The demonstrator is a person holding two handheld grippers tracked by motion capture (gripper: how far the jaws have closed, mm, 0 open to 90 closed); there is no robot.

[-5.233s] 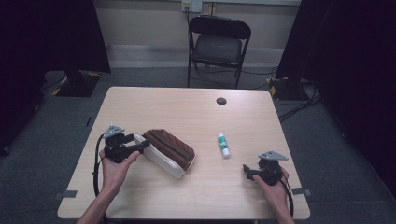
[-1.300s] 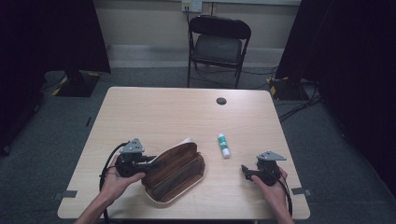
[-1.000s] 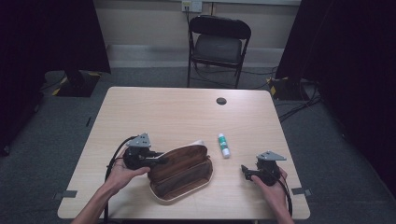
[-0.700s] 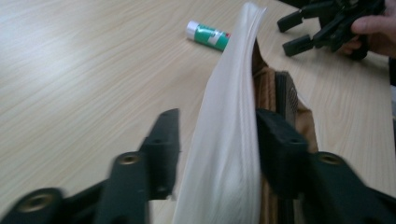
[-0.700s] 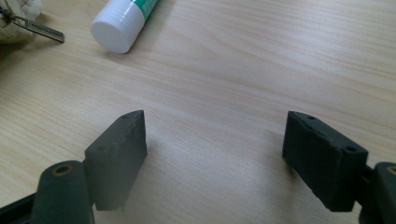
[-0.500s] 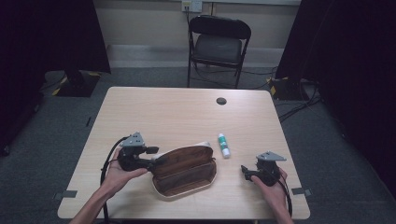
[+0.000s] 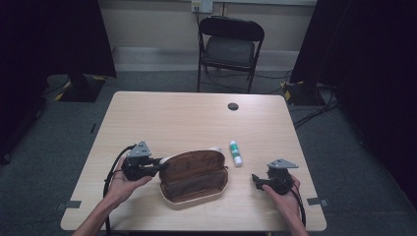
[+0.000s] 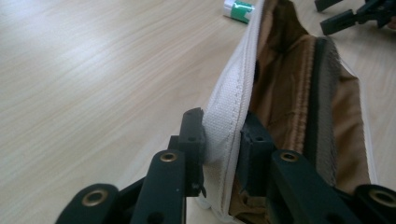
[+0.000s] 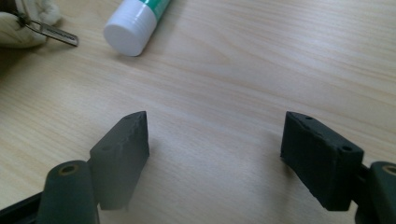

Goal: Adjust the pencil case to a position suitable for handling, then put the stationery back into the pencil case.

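Tongs first: we see the left tongs (image 8: pixel 223 151) clamped on the white zip-edged rim of the brown pouch (image 7: pixel 194 178), one jaw outside the cream wall and one inside against the brown lining; within the last second they opened and closed again, and they now pinch the rim. In the high view we find the left tongs (image 7: pixel 156 165) at the pouch's left end, held by the left hand (image 7: pixel 122 184). Compared with about five seconds ago, the pouch has changed a good deal: then it lay closed and slanted near the left side of the surface (image 7: pixel 177 118), and now it lies open in the middle of the near half, its brown inside facing up and its long side running across the surface. Over the last second or so it has swung from a diagonal to this nearly level line, and its right end has come just beside the green-and-white stick (image 7: pixel 236 152), though we cannot tell whether they touch. The right tongs (image 9: pixel 215 149) stand wide open over bare wood with nothing between them, resting near the right front corner in the right hand (image 7: pixel 282 194), in the same place as in the earlier frames. The stick and the small black disc (image 7: pixel 233 106) have also kept their places.
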